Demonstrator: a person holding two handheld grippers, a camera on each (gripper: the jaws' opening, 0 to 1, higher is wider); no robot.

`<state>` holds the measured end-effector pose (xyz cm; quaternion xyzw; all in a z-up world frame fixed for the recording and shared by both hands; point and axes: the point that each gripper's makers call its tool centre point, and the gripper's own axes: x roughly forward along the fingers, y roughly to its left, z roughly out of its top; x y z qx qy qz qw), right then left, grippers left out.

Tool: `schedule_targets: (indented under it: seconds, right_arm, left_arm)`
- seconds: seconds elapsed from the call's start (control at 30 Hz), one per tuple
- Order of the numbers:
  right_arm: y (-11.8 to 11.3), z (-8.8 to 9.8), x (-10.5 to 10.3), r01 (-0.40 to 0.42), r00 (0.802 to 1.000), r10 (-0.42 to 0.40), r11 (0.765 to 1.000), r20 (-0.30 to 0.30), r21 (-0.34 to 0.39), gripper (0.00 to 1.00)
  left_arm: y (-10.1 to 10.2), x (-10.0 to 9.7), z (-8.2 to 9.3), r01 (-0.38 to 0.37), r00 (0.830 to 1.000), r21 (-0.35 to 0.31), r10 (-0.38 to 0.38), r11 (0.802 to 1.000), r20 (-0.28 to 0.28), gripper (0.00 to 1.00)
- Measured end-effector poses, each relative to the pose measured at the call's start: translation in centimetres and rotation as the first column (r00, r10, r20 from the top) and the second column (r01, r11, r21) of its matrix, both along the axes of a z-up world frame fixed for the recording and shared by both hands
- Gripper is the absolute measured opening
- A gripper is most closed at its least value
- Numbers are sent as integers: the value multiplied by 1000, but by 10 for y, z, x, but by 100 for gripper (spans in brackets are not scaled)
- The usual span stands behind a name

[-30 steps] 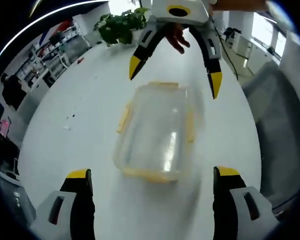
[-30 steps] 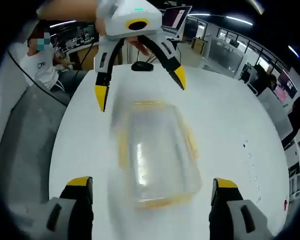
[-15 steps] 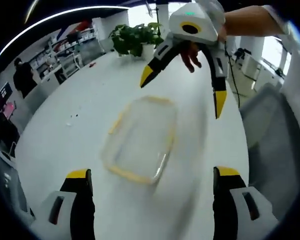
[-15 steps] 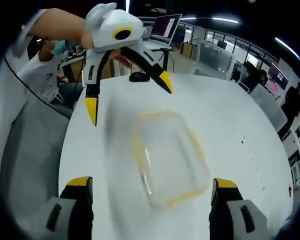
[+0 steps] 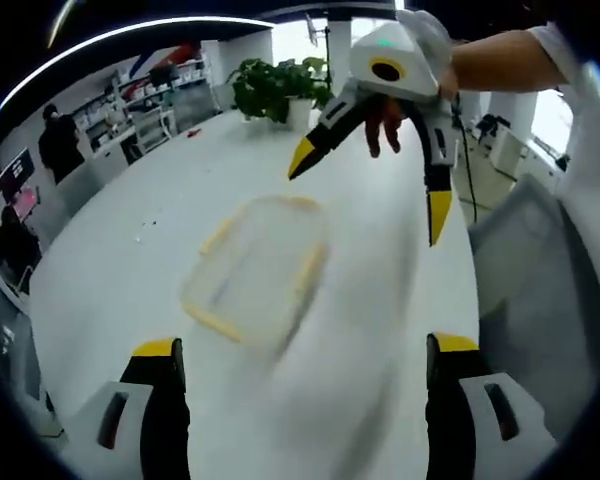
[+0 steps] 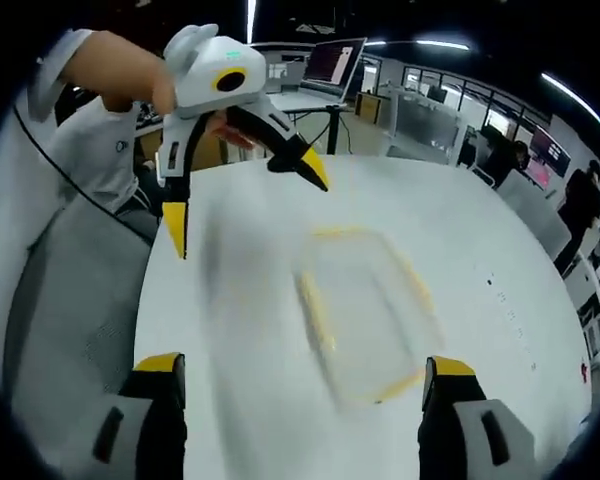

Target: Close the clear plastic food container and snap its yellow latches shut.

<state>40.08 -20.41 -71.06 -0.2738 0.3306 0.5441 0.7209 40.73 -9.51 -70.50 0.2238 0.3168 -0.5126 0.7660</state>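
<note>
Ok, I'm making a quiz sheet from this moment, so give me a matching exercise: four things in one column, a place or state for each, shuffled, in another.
Things:
1. container
2. potted plant
3. laptop
4. right gripper

Places or states:
A. on a far desk, screen lit
B. held above the table, jaws spread
C. at the table's far end
D. lying on the white table, blurred

Pairs: 1-D, 2-C, 3-A, 4-B
</note>
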Motion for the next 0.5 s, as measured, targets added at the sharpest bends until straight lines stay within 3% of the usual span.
schedule_targets:
  seconds: [0.5]
  right_arm:
    - [6,8,-21,94,995,-91,991,-33,97,99]
  left_arm:
    - [-17,-27,7,-18,1000,-71,17,997,-7,99]
